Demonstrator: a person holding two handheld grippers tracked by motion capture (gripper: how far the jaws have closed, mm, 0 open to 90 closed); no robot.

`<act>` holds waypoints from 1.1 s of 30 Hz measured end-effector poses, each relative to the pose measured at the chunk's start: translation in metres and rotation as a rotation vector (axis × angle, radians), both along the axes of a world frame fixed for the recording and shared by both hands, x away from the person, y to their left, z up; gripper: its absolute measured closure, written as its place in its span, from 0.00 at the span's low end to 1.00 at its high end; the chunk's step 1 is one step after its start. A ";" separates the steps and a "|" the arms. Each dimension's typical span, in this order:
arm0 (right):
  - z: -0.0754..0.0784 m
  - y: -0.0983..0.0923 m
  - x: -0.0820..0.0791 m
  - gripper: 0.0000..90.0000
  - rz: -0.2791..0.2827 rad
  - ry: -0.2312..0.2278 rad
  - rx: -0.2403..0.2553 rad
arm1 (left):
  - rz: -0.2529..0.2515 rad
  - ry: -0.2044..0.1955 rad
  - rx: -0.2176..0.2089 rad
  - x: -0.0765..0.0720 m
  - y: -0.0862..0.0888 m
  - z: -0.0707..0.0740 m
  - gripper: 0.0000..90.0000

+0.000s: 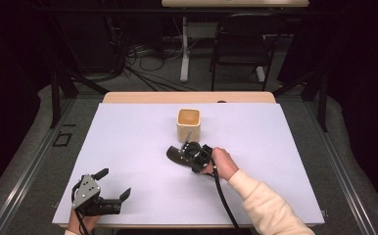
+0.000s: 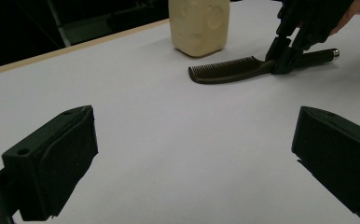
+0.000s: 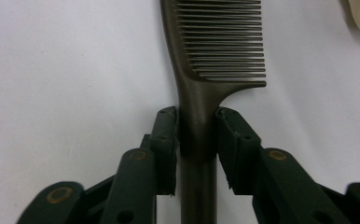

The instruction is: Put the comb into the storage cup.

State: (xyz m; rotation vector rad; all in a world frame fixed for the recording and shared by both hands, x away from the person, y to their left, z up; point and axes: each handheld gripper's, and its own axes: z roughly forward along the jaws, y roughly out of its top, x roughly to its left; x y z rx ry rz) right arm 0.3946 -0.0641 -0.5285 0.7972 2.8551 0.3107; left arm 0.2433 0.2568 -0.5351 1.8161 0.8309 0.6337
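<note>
Dark comb (image 1: pixel 178 154) lay flat on the white table cover (image 1: pixel 128 147), just short of centre, at roughly 6 o'clock from the cream cup (image 1: pixel 189 124) and just beside it, not touching so far as the high view showed.

Right gripper (image 1: pixel 191 152) was clenched on the comb: in the right gripper view both pads pressed the neck (image 3: pixel 197 126) from either side, right where the handle widened into the toothed head. No gap showed on either pad. The comb itself rested on the cover, not lifted.

Long axis, as read from the right gripper view: comb (image 3: pixel 206 70) ran straight out along the gripper's own line, head toward 12 o'clock, handle passing back between the jaws toward 6. Teeth (image 3: pixel 225 42) faced 3 o'clock in that view. So grip and axis were in line, not crosswise.

In the high view the head pointed about 10 o'clock from the right hand (image 1: pixel 222 164), the metal-tipped handle end up toward the cup.

Left gripper (image 1: pixel 112 185) sat well apart at the near left corner of the cover, jaws spread wide, nothing between them. From it, comb (image 2: pixel 234 69) and cup (image 2: pixel 199 25) lay ahead at about 1 o'clock.

Judgement: right hand plainly nearer and already owned the comb. Any lift would swing the head, the long unsupported end; the cup close by at 12–1 o'clock was the thing to clear or to aim for.
</note>
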 end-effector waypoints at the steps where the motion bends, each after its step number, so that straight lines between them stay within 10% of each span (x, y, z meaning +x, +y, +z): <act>1: 0.000 0.000 0.000 0.78 -0.006 0.001 0.007 | 0.000 0.000 0.000 0.000 0.000 0.000 0.00; 33: 0.017 -0.014 -0.010 0.80 -0.004 -0.028 0.118 | 0.001 -0.001 0.002 0.000 0.000 0.000 0.00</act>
